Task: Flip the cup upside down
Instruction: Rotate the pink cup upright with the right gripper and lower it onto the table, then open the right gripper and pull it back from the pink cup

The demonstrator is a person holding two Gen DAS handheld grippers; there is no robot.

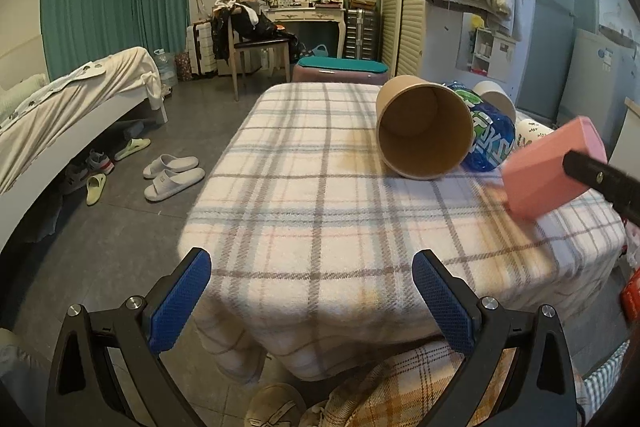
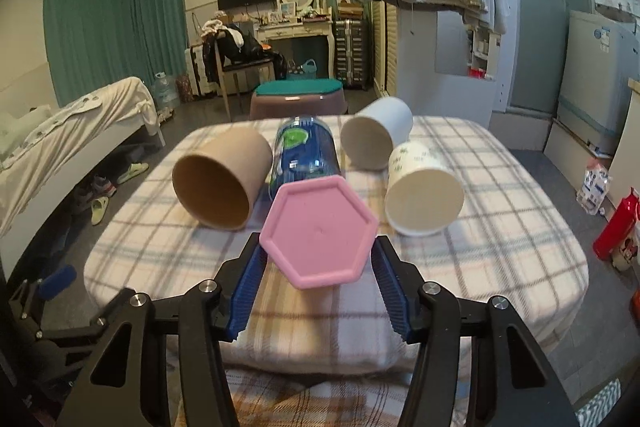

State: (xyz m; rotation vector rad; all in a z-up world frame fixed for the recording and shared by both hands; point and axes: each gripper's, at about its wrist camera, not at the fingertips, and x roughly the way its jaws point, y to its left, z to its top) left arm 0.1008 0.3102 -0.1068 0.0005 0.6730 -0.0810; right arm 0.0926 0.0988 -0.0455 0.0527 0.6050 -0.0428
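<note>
Pink hexagonal cup (image 2: pixel 319 231): smooth matte plastic, lying horizontal at frame centre, flat base toward the camera, clamped between the ribbed blue pads (image 2: pixel 247 291) of the right gripper (image 2: pixel 318 277). Left gripper (image 1: pixel 312 301): spread wide, nothing between its textured blue pads, lower frame. Plaid fleece tablecloth (image 2: pixel 500 247). Behind, lying on their sides: brown paper cup (image 2: pixel 222 179), blue plastic bottle (image 2: pixel 306 157), two white paper cups (image 2: pixel 422 189).

Pink hexagonal cup (image 2: pixel 320 231) — between pads (image 2: pixel 247 291)
</note>
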